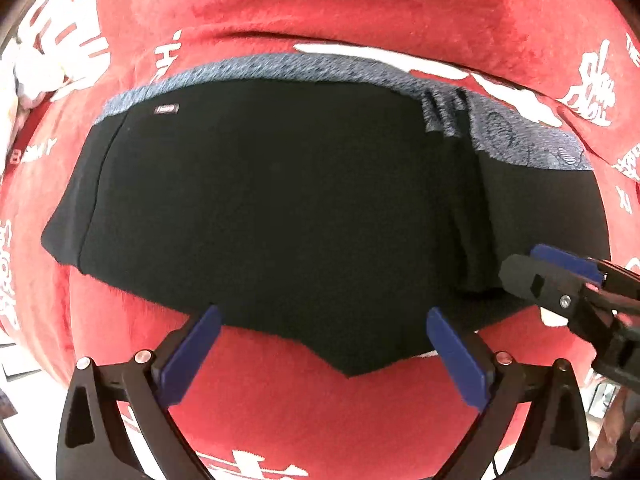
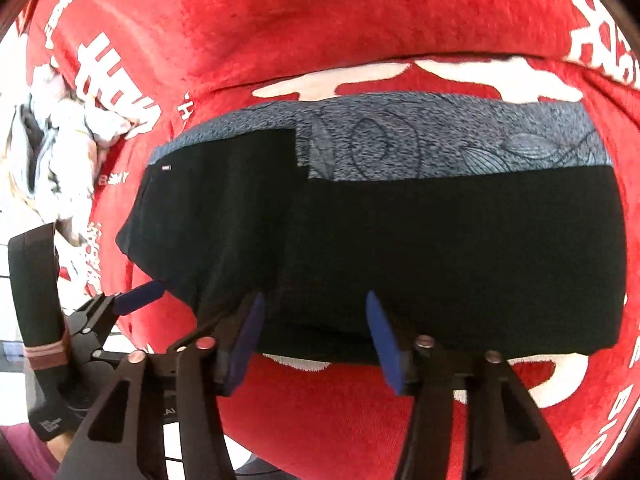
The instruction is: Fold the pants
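The pants [image 1: 280, 208] lie flat on the red blanket [image 1: 320, 12], grey waistband [image 2: 440, 140] far, black folded part near. My left gripper [image 1: 324, 344] spreads wide at the near hem; my right gripper [image 2: 316, 332] is also wide, over the near edge. I should pinch both near corners level and carry them evenly to the waistband. A small tag [image 1: 167, 109] is unreadable; the blanket's white lettering is unreadable to me.

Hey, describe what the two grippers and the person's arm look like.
Both the left gripper and right gripper have black angular frames with cut-out slots, silver rivets and flat blue finger pads. The person's arm wears a black sleeve with a brownish striped cuff.
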The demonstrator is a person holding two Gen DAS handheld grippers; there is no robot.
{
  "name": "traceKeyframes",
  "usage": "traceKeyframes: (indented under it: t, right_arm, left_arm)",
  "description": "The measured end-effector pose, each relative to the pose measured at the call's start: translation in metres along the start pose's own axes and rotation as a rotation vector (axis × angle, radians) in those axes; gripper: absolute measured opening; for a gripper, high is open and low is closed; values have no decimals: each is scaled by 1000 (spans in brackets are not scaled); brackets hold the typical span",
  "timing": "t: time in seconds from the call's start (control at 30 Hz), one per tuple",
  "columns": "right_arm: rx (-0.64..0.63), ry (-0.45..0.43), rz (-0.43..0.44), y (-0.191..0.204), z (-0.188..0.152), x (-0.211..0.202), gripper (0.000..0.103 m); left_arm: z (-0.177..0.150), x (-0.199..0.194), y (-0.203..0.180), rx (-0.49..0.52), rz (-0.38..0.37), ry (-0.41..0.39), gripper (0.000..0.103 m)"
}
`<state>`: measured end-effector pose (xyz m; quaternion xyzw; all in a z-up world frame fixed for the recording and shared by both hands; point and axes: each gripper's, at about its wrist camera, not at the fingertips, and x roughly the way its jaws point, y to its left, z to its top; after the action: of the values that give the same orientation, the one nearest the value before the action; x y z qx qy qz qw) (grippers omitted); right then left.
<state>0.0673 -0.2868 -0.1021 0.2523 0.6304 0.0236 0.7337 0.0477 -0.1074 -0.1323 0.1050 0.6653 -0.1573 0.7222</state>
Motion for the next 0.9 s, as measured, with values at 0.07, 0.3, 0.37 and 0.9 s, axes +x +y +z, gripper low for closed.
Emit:
traceKeyframes:
  t: [0.07,0.3,0.37,0.9]
  right_arm:
    - [-17,1,-16,6,-1,1,68]
    - [-49,19,-59,21,-3,6,71]
    - [-51,26,-67,23,-3,7,71]
    - [-80,86,-154,47,1,13,74]
  left_arm:
    - [-2,2,8,-17,3,14,103]
    - [-8,3,29,-51,-26,23,103]
    - [-9,2,33,-51,-32,20,103]
    - [-27,1,92,-96,-140,36,103]
